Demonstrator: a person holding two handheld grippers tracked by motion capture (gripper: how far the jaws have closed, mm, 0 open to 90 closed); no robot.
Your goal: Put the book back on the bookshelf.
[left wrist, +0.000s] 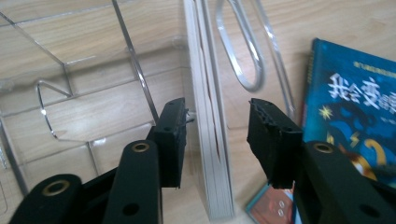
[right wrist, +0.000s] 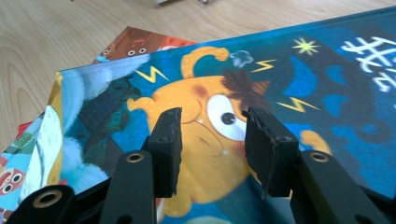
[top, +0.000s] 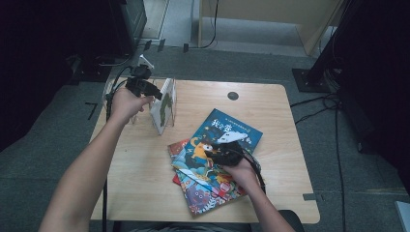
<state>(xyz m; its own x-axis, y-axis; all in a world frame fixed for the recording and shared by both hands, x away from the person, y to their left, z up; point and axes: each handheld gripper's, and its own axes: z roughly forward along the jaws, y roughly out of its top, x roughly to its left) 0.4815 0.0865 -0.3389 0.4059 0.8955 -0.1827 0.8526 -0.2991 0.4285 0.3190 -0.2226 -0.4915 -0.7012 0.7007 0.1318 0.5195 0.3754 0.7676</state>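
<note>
Upright book (left wrist: 210,140) bottom cut off, lower books (top: 193,191) mostly covered

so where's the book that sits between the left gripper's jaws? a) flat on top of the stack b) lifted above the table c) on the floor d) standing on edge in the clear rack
d: in the left gripper view the book stands on edge in the clear rack, and the left gripper has open jaws on either side of it without touching.

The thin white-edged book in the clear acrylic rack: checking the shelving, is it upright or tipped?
Upright: the thin white-edged book stands on edge inside the clear acrylic rack.
</note>
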